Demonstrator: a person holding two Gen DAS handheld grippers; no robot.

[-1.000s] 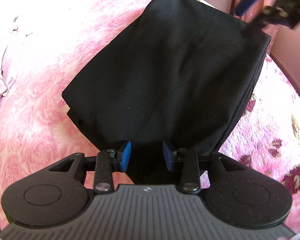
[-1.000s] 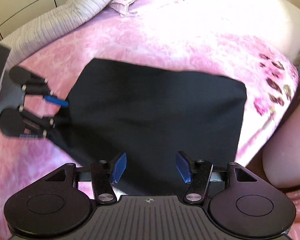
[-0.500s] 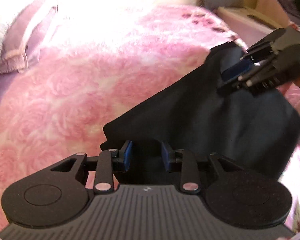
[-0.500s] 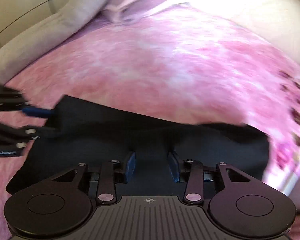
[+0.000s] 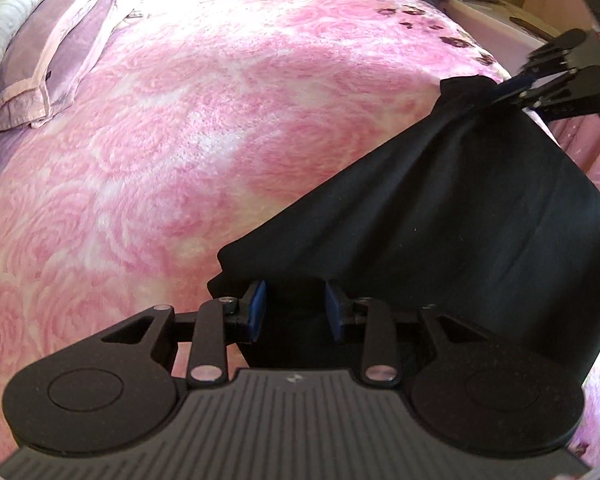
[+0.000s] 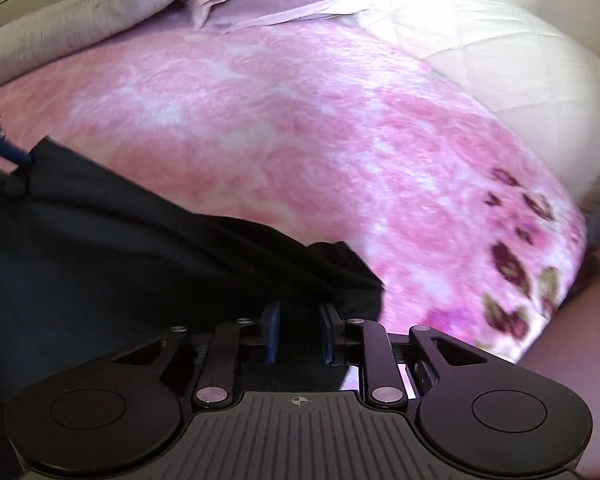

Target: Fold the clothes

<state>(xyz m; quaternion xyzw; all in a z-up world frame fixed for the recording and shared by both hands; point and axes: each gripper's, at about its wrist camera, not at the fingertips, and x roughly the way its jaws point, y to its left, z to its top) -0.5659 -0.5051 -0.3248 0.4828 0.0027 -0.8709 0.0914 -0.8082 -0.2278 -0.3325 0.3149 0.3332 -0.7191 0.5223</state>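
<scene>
Black garment is held lifted above the pink bed, stretched between left claw at 6 o'clock and right claw, both clamped on its edge. Slack cloth could slip out and skew the fold.

The right gripper clamps a bunched corner of the black garment between its blue pads. The cloth stretches away to the left edge, where the left gripper pinches its far corner. Beyond the cloth lies the pink floral blanket, with a lilac pillow and a grey ribbed bolster at its far end.
</scene>
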